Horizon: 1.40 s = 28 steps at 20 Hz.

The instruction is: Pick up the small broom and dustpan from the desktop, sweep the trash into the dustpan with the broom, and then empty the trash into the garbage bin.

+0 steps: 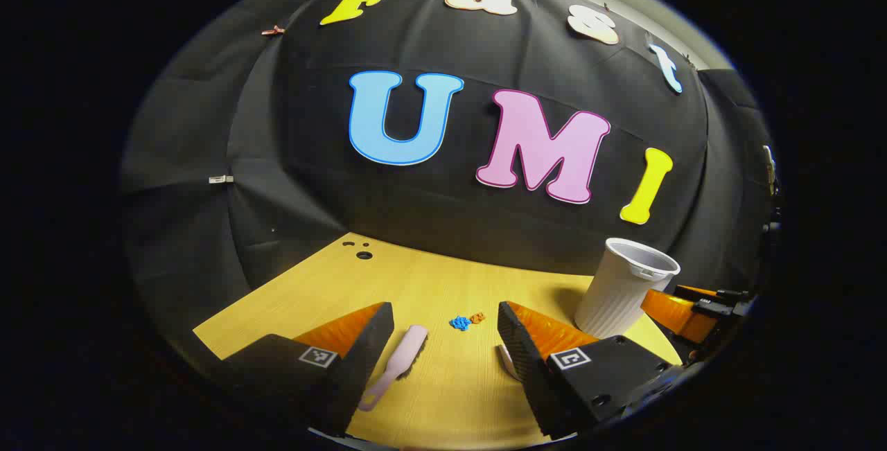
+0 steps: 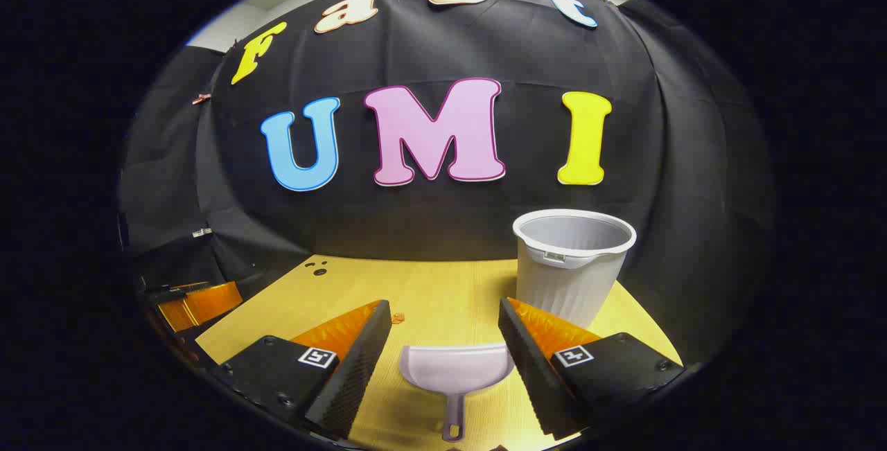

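In the left gripper view, the left gripper (image 1: 443,340) is held wide apart above the desktop (image 1: 443,285), and nothing is clasped between its fingers. The small broom (image 1: 395,366) is seen lying flat on the wood just beside the inner edge of the left-hand finger, its handle end nearest the camera. A little heap of trash (image 1: 466,321), blue and orange scraps, is seen on the desktop between the fingertips, farther off. The garbage bin (image 1: 624,288) is stood upright near the desk's far right edge, and part of the other gripper is glimpsed beyond it.

In the right gripper view, the right gripper (image 2: 443,337) is likewise spread wide and holds nothing. The dustpan (image 2: 456,368) is laid flat between its fingers, handle toward the camera, touched by neither finger as far as can be told.

The desktop is of pale yellow wood grain, with small dark holes near its far left corner. A black cloth wall is hung behind. The bin is a pale, ribbed, tapering tub with a rolled rim; the dustpan and broom are of smooth pale plastic.
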### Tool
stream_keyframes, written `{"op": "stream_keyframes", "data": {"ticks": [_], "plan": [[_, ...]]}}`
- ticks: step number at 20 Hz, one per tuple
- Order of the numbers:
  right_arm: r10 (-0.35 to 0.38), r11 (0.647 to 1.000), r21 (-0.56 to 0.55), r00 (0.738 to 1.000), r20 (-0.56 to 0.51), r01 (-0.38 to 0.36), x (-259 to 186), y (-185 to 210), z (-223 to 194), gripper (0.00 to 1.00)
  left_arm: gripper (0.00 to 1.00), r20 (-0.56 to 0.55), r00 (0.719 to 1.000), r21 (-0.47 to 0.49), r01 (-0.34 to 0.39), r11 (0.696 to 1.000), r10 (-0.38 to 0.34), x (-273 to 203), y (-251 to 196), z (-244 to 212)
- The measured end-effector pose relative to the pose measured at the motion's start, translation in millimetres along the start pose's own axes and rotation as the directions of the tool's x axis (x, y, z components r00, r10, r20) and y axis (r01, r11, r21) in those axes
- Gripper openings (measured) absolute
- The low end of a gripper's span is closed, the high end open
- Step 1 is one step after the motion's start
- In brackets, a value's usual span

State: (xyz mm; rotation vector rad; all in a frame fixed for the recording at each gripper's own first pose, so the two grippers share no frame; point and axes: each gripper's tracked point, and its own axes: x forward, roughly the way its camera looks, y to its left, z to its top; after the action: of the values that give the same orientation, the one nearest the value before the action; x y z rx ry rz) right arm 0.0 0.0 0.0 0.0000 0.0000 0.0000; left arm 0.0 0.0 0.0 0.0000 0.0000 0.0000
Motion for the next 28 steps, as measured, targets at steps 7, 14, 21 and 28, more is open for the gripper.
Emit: {"op": "stream_keyframes", "data": {"ticks": [7,14,21,28], "plan": [[0.007,1.0,-0.012,1.0,-0.012,-0.007,7,-1,-1,0.98,0.95,0.017,1.0,0.028,0.013,1.0,-0.013,7,-7,4],[0.052,0.998,-0.037,0.998,-0.022,-0.052,12,9,-4,0.98,0.96,-0.036,0.999,0.033,-0.007,0.999,0.008,16,1,-9],[0.054,0.998,-0.025,0.997,-0.048,-0.055,17,7,-9,0.98,0.95,-0.075,0.996,0.032,0.049,0.998,-0.047,20,6,-18],[0.036,0.999,0.006,0.995,-0.094,-0.035,26,-2,-21,0.98,0.95,-0.221,0.973,0.028,0.079,0.996,-0.071,49,32,-44]]}}
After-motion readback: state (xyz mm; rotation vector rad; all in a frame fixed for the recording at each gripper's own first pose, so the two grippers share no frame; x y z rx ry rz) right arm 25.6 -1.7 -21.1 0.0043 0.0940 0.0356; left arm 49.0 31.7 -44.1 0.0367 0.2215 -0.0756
